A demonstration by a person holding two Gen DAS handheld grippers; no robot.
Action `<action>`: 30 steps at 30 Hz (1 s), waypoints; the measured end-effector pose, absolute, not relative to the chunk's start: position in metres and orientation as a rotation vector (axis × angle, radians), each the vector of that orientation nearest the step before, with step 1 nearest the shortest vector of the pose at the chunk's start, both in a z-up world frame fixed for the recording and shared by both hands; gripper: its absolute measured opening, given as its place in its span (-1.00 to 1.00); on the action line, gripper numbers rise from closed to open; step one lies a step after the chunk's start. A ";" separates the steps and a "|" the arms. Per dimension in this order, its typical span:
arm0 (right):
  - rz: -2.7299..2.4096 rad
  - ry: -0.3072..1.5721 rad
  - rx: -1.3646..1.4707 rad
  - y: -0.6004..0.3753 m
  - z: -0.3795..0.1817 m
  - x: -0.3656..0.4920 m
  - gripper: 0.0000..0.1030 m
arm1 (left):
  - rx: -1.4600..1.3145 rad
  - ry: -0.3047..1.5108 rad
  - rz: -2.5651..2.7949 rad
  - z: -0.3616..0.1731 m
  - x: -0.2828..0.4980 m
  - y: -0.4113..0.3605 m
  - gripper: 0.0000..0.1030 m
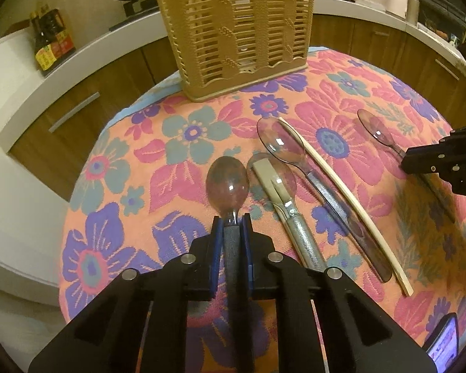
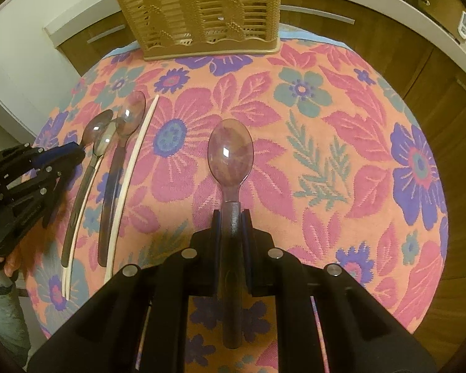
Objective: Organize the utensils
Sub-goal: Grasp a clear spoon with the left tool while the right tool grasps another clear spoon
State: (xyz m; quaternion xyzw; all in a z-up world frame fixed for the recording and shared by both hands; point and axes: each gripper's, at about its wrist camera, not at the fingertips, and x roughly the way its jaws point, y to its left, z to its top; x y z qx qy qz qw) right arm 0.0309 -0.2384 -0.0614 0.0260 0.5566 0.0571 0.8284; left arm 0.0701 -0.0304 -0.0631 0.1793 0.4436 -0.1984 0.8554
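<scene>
In the left wrist view my left gripper is shut on the handle of a clear tinted spoon, whose bowl points toward the tan slotted basket at the back of the flowered cloth. My right gripper is shut on the handle of another tinted spoon. Between the two grippers lie two more clear spoons and pale chopsticks, all flat on the cloth. The basket stands upright, and no utensil shows through its slots.
The round table's cloth drops off on every side, with wooden cabinets and a white counter behind. Sauce bottles stand on the counter at the left. A lit phone lies at the near right edge.
</scene>
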 end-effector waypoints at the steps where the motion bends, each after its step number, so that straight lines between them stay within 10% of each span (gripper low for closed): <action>1: 0.124 1.185 0.064 -0.240 -0.061 0.031 -0.80 | 0.367 0.935 -0.419 -0.063 0.071 -0.029 -0.80; 19: 0.162 1.262 0.169 -0.251 -0.059 0.042 -0.65 | 0.313 1.047 -0.509 -0.059 0.087 -0.023 -0.36; 30: 0.109 1.323 0.042 -0.226 -0.058 0.066 -0.82 | 0.441 1.031 -0.470 -0.060 0.085 -0.044 -0.82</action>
